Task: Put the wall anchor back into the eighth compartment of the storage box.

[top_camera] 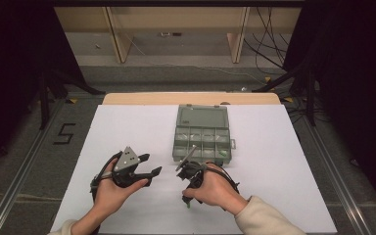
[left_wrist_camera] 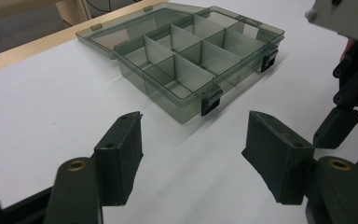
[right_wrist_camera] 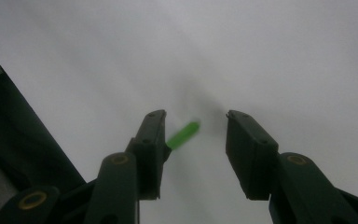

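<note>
A small green stick (right_wrist_camera: 182,135) lies on the white table sheet (right_wrist_camera: 284,56), blurred, between the jaws of my right gripper (right_wrist_camera: 196,116). It sits close by the left jaw, and the other pad stands well apart from it. In the high view that gripper (top_camera: 188,198) points down toward the table's near edge, with the green stick (top_camera: 188,204) at its tip. My left gripper (top_camera: 152,163) rests to the left with its jaws spread. In its own view the left gripper (left_wrist_camera: 193,135) has only bare table between the pads.
A clear grey compartment box (top_camera: 175,147) lies open mid-table, its lid (top_camera: 201,117) folded back. In the left gripper view the compartment box (left_wrist_camera: 165,91) stands just ahead, latches toward me, with the right gripper's body (left_wrist_camera: 349,93) at the right edge. Bare white sheet (top_camera: 284,166) spreads on both sides.
</note>
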A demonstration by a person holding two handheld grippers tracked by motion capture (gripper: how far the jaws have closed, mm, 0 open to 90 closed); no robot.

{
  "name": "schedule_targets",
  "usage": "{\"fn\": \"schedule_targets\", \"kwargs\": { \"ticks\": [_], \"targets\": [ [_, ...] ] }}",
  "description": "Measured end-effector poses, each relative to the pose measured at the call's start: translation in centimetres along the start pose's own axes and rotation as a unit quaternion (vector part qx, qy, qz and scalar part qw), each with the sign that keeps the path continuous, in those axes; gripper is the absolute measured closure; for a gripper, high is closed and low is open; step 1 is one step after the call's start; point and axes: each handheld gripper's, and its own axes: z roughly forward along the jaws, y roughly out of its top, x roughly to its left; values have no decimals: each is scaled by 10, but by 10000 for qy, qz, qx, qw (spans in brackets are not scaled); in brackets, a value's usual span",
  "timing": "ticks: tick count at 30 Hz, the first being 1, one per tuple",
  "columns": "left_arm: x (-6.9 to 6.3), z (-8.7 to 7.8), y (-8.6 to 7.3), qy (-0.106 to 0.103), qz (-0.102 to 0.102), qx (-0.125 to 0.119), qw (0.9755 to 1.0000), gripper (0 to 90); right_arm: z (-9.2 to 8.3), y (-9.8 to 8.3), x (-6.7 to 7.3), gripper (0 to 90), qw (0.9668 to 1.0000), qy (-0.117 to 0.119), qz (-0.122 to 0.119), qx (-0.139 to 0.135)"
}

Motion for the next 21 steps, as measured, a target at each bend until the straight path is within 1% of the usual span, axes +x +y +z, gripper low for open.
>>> {"fn": "schedule_targets", "kwargs": {
  "ticks": [1, 2, 3, 6, 7, 8, 9, 10, 11, 12, 13, 14, 15, 16, 17, 18, 19, 21],
  "targets": [
    [0, 0, 0, 2, 4, 6, 10000, 363, 1, 0, 0, 584, 10000, -55, -49, 16],
    [0, 0, 0, -1, 2, 11, 10000, 363, 3, 1, 3, 584, 9999, -116, -6, 54],
    [0, 0, 0, 0, 3, 12, 10000, 363, 4, 1, 4, 585, 9998, -166, -48, 68],
    [0, 0, 0, -2, 10, 7, 10000, 363, 8, 1, 6, 588, 9998, -146, 13, 164],
    [0, 0, 0, -10, 3, -5, 10000, 363, 10, 1, 7, 589, 9997, -182, 53, 157],
    [0, 0, 0, -7, 9, -1, 10000, 363, 11, 1, 8, 592, 9994, -234, 121, 227],
    [0, 0, 0, -8, 7, -3, 10000, 363, 11, 1, 9, 593, 9993, -138, 191, 287],
    [0, 0, 0, -12, 6, -3, 10000, 363, 12, 1, 10, 595, 9993, -161, 202, 273],
    [0, 0, 0, -12, 7, -1, 10000, 363, 13, 0, 9, 597, 9992, -275, 71, 263],
    [0, 0, 0, -13, 3, 0, 10000, 363, 14, 1, 9, 600, 9991, -329, -15, 256],
    [0, 0, 0, -18, -4, -1, 10000, 363, 15, 1, 12, 608, 9989, -334, 116, 315],
    [0, 0, 0, -17, -1, -2, 10000, 364, 14, 1, 13, 613, 9989, -292, 130, 336],
    [0, 0, 0, -20, 5, -5, 10000, 364, 14, 0, 15, 618, 9987, -361, 126, 328],
    [-1, 0, 0, -20, 7, -6, 10000, 364, 14, 1, 17, 622, 9985, -377, 180, 347],
    [-1, 0, 0, -22, 8, -6, 10000, 363, 15, 0, 17, 627, 9983, -458, 106, 337],
    [-1, 0, 0, -21, 9, -4, 10000, 363, 14, 0, 19, 640, 9982, -428, 139, 389],
    [-1, 1, 0, -27, -10, -16, 10000, 363, 15, 0, 20, 651, 9981, -469, 115, 379],
    [0, 1, 0, -20, -15, -15, 10000, 363, 16, -1, 24, 735, 9968, -653, -112, 447]
  ]
}}
